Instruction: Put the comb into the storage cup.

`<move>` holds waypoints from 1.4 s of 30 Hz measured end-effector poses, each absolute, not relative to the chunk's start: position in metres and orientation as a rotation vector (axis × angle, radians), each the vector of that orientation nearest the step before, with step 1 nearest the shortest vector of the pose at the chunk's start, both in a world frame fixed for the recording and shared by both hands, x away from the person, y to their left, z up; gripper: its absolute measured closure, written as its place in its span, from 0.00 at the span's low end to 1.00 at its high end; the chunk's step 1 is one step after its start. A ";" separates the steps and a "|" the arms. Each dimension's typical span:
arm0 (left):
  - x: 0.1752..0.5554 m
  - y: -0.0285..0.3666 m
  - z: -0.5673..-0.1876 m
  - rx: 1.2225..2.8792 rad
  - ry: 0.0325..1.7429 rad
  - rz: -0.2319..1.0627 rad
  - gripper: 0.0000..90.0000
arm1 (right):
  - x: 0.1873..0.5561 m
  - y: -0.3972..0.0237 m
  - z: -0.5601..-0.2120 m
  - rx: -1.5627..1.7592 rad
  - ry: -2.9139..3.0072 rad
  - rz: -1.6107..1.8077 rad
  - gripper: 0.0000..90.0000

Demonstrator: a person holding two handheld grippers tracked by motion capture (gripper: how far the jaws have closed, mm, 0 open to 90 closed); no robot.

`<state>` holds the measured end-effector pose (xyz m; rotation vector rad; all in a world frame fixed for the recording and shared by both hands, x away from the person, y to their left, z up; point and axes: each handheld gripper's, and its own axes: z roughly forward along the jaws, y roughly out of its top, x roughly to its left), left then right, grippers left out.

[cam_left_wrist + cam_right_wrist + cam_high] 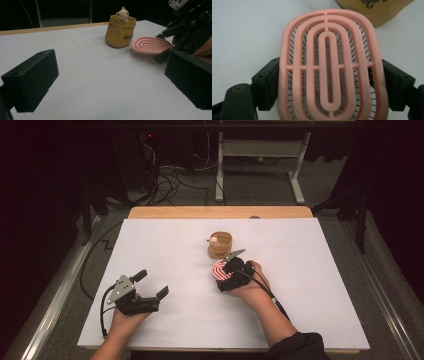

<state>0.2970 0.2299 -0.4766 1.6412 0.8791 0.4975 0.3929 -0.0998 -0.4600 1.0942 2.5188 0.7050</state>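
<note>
Pink brush: just beside tan pot, clamped across its width by right gripper. Left gripper: wide open, empty. Risk: grip seemingly light; brush may slip, nudging pot.

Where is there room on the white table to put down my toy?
Plenty of bare table on the far left, and on the right beyond the right gripper. It is crowded in the middle, where the pink brush sits close to the yellow cup. The left gripper takes the near left.
</note>
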 end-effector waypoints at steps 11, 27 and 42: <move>0.297 0.230 -0.476 1.636 0.881 0.500 0.00 | 0.395 -0.099 -0.458 1.109 2.535 0.677 0.23; 0.296 0.231 -0.476 1.638 0.875 0.502 0.00 | 0.393 -0.107 -0.450 1.111 2.570 0.687 0.23; 0.296 0.230 -0.476 1.648 0.878 0.495 0.00 | 0.379 -0.146 -0.431 1.114 2.555 0.707 0.23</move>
